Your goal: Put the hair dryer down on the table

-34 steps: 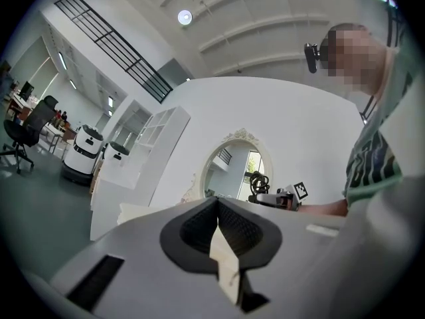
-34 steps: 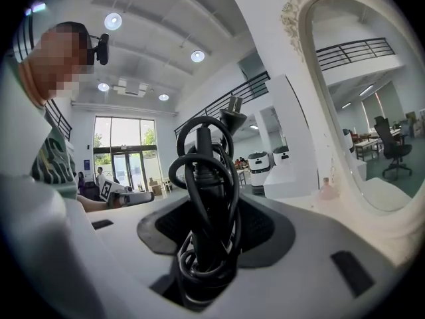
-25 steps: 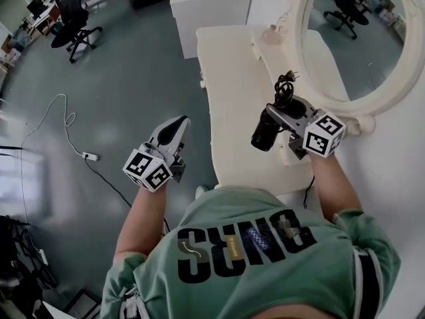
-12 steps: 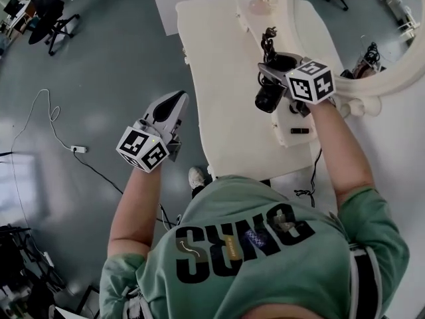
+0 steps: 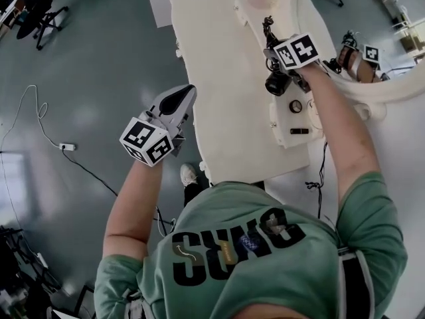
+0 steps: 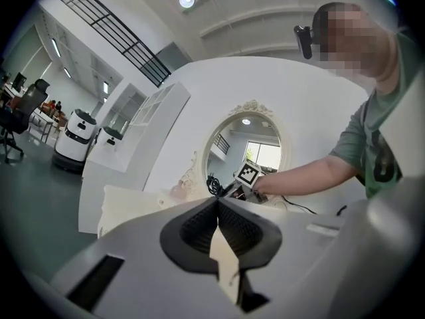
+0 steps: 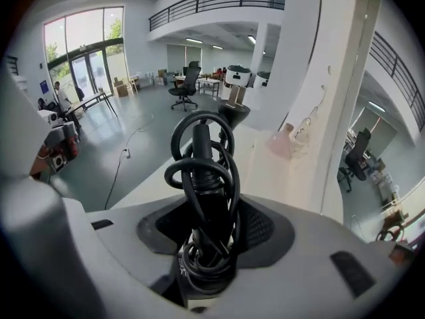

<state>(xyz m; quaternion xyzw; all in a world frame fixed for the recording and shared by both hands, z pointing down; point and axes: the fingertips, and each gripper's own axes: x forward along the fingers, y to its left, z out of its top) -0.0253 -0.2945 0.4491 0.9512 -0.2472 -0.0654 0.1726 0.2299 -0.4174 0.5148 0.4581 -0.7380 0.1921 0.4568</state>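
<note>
The right gripper [image 7: 211,238] is clamping the handle of the hair dryer [image 7: 199,171], its jaws standing partway apart with the wound cord [image 7: 178,173] bunching between the pads. Over the last second it has been carrying the dryer away from the front edge of the desk [image 5: 219,78] and towards the back right corner. It is now holding the dryer over the desk's right side, close beside the mirror [image 5: 358,18]. I cannot tell whether the dryer is touching the top, though it is looking airborne. Judging by that, the carrying is nearly over, and lowering and releasing are remaining. The left gripper [image 6: 218,211] is idling with its jaws together and empty, out past the desk's left edge, over the floor [image 5: 99,58].
</note>
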